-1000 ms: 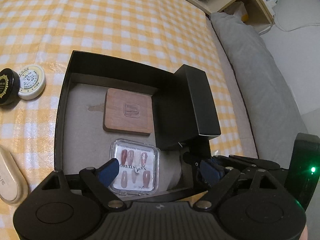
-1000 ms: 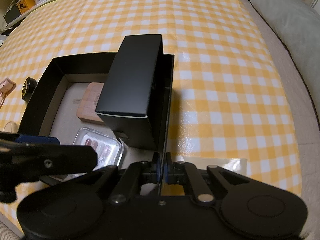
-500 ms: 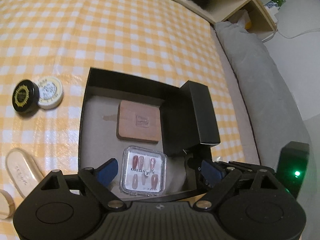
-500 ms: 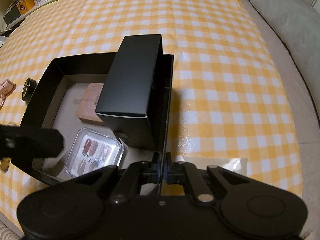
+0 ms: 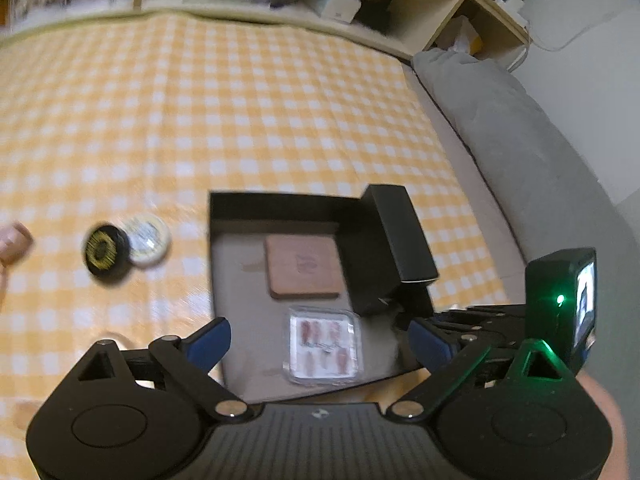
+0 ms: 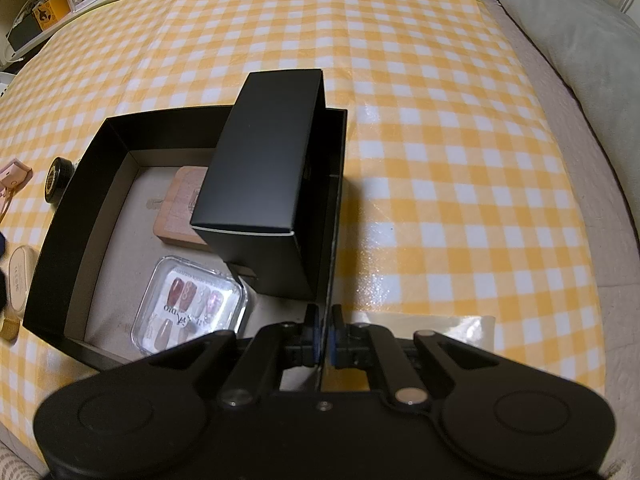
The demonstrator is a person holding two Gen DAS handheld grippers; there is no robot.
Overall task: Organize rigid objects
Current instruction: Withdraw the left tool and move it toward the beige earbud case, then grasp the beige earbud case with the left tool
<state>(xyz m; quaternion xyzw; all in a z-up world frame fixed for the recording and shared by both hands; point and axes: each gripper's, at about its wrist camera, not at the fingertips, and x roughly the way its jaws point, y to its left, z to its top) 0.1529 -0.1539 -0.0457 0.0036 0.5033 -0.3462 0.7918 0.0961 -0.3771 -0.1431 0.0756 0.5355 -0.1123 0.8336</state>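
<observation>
An open black tray box sits on the yellow checked cloth. Inside lie a wooden square block, a clear case of press-on nails and a tall black carton leaning on the right wall. My right gripper is shut on the tray box's right wall at its near corner. My left gripper is open and empty, held above the near end of the box, over the nail case.
A black-and-gold jar and a white round tin lie left of the box. A beige oval case and a pink item lie further left. A grey cushion lies on the right, with shelves behind.
My left gripper has risen and drawn back from the box, staying open and empty; the nail case stays in the box. My right gripper has not moved.
</observation>
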